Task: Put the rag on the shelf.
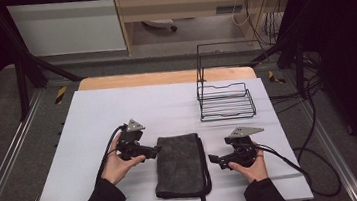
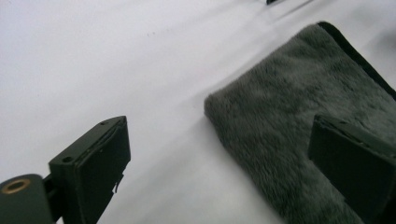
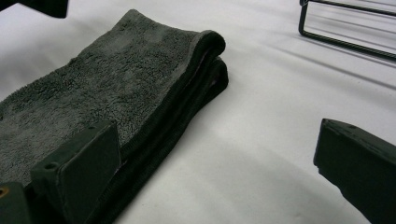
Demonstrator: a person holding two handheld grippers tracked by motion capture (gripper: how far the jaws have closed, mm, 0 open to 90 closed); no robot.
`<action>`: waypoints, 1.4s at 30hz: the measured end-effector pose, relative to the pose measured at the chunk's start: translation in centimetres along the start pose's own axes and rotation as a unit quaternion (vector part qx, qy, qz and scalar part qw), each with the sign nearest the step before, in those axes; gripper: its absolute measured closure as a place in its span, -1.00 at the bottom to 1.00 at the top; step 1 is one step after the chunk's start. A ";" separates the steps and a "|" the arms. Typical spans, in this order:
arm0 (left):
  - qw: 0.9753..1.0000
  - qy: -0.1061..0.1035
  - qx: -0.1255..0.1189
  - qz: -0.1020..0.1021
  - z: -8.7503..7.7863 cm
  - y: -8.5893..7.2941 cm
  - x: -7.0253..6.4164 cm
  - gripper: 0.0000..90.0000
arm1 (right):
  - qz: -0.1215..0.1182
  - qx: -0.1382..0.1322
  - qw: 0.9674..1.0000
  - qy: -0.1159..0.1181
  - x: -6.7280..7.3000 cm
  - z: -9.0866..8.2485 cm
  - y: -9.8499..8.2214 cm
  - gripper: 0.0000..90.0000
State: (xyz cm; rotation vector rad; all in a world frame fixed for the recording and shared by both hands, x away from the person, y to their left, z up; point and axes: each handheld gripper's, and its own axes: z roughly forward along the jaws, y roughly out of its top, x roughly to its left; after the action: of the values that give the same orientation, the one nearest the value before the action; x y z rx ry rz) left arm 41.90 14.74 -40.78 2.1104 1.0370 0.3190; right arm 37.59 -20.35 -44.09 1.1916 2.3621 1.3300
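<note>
A dark grey folded towel (image 1: 181, 165) lies flat on the white table (image 1: 117, 112), near the front middle. My left gripper (image 1: 154, 150) is at the towel's left edge, pointing right, held in a hand. In the left gripper view it (image 2: 219, 172) stands open, one jaw over the bare table and the other over the towel (image 2: 289, 121), with nothing pinched. My right gripper (image 1: 214, 159) sits just right of the towel and points left at it. In the right gripper view it (image 3: 219, 177) is open too, its left jaw above the towel's folded edge (image 3: 140, 93).
A black wire rack (image 1: 226, 100) stands on the table behind the right gripper, and its base (image 3: 345, 42) shows in the right gripper view. Cables trail off the table's right side. The table's front edge runs just beyond the towel's near end.
</note>
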 end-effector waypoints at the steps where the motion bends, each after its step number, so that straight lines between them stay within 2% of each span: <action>1: 1.000 0.002 0.001 -0.003 0.2 0.2 0.0 -0.85 | 0.002 0.001 1.000 0.001 0.0 0.0 0.0 -0.97; 5: 1.000 0.003 -0.001 -0.006 1.1 1.0 0.2 -0.76 | 0.002 0.001 1.000 0.001 0.1 0.0 0.0 -0.97; 9: 1.000 0.010 0.008 -0.009 2.2 1.4 0.4 -0.67 | 0.003 0.002 1.000 0.002 0.1 0.0 0.0 -0.97; 13: 1.000 0.009 0.013 -0.020 3.0 1.4 0.8 -0.46 | 0.000 0.002 1.000 0.003 0.1 0.1 -0.1 -0.97; 19: 0.999 -0.001 0.035 -0.040 4.0 1.0 1.2 -0.19 | 0.001 0.005 1.000 0.002 0.1 0.2 -0.1 -0.97; 22: 0.998 -0.013 0.049 -0.043 4.1 0.8 1.0 -0.03 | 0.001 0.006 1.000 0.002 0.1 0.2 -0.1 -0.97; 24: 0.998 -0.014 0.052 -0.038 4.1 0.5 0.7 0.06 | 0.001 0.006 1.000 0.003 0.1 0.2 -0.1 -0.97; 27: 0.997 -0.023 0.056 -0.043 4.3 0.0 0.6 0.18 | 0.003 0.005 1.000 0.004 0.1 0.2 -0.1 -0.96; 36: 0.997 -0.038 0.052 -0.045 4.4 -0.5 0.2 0.54 | 0.008 0.000 1.000 0.004 0.0 0.2 0.0 -0.93; 42: 0.997 -0.041 0.045 -0.045 4.4 -0.8 0.2 0.59 | 0.015 -0.008 1.000 -0.003 -0.2 0.3 0.5 -0.91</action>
State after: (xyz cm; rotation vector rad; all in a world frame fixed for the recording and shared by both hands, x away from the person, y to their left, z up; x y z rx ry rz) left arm 43.82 12.91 -44.42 2.1302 1.1121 0.1424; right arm 38.18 -20.12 -43.90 1.2307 2.3349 1.3499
